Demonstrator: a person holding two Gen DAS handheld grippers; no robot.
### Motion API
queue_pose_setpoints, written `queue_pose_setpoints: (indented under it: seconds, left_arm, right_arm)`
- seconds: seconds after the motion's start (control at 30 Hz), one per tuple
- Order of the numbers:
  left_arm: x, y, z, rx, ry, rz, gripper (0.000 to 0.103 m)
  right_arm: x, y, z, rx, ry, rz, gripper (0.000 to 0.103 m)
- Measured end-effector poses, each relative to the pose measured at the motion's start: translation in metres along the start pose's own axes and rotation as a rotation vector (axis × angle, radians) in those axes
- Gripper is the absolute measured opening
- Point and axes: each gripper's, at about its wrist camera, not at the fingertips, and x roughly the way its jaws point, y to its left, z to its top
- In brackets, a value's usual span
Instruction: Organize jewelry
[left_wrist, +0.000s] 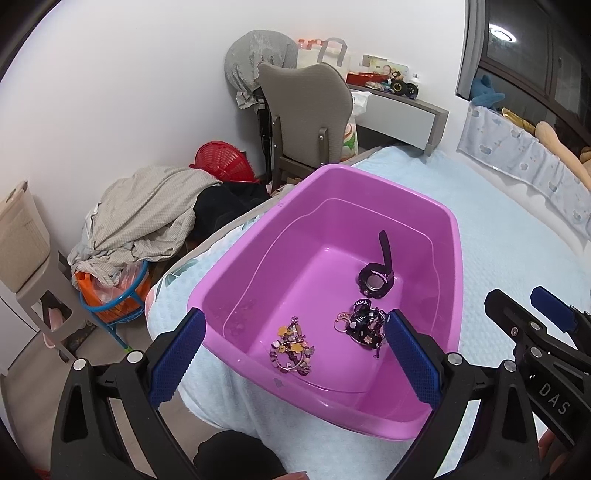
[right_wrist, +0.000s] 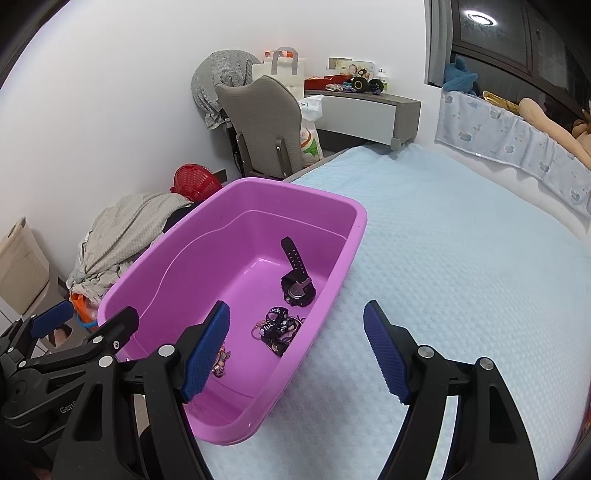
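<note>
A purple plastic tub (left_wrist: 458, 258) (right_wrist: 354, 236) rests on the light blue bed cover. Inside lie a black watch (left_wrist: 376, 281) (right_wrist: 297, 288), a black printed ribbon tangled with rings (left_wrist: 364, 323) (right_wrist: 277, 326), and a beaded charm bracelet (left_wrist: 293, 347) (right_wrist: 221, 363), half hidden by a finger in the right wrist view. My left gripper (left_wrist: 295, 347) hangs open over the tub's near end, nothing between its blue pads. My right gripper (right_wrist: 297, 349) is open above the tub's right rim and the bed, also empty.
The bed cover (right_wrist: 461, 258) stretches to the right of the tub. Beyond the bed's edge stand a grey chair (left_wrist: 306, 118), a red basket (left_wrist: 221, 162), a heap of laundry (left_wrist: 144, 221) and a desk (left_wrist: 402, 107) with toys. A padded bumper (right_wrist: 517, 147) lines the far side.
</note>
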Motion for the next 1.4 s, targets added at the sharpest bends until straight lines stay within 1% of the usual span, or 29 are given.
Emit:
queue_pose_setpoints:
  seconds: [0.8, 1.0, 1.4]
  left_arm:
    - [0.002, -0.011, 0.002, 0.018, -0.001, -0.005, 0.096]
    - [0.002, -0.01, 0.002, 0.019, -0.016, -0.006, 0.096]
    - [0.007, -0.008, 0.004, 0.014, 0.007, -0.018, 0.096]
  right_arm:
    - [-0.003, -0.01, -0.005, 0.011, 0.001, -0.007, 0.072]
    - [-0.003, -0.012, -0.005, 0.012, 0.001, -0.009, 0.072]
    - [-0.003, -0.014, -0.007, 0.017, 0.004, -0.013, 0.072]
